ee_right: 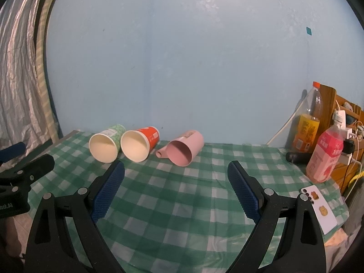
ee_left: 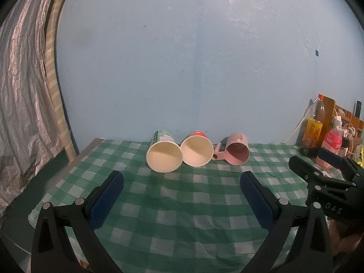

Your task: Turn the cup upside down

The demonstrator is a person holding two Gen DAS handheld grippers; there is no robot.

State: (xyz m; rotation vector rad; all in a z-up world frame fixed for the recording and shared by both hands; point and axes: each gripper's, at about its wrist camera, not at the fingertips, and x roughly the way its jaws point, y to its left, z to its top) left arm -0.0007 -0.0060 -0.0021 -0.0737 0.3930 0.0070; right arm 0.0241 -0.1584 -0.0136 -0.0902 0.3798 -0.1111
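Three cups lie on their sides at the back of the green checked tablecloth (ee_left: 177, 195), mouths towards me: a green paper cup (ee_left: 163, 153), a red paper cup (ee_left: 196, 150) touching it, and a pink mug (ee_left: 236, 151) with its handle to the left. They also show in the right wrist view: the green cup (ee_right: 105, 146), the red cup (ee_right: 138, 144), the pink mug (ee_right: 184, 150). My left gripper (ee_left: 182, 179) is open and empty, well short of the cups. My right gripper (ee_right: 176, 170) is open and empty, just in front of the mug.
A blue wall stands right behind the cups. At the right edge are a brown bottle (ee_right: 307, 122), a pink bottle (ee_right: 325, 157), a wooden rack with cables and a white phone (ee_right: 318, 207). A crinkled grey curtain (ee_left: 20, 104) hangs at the left.
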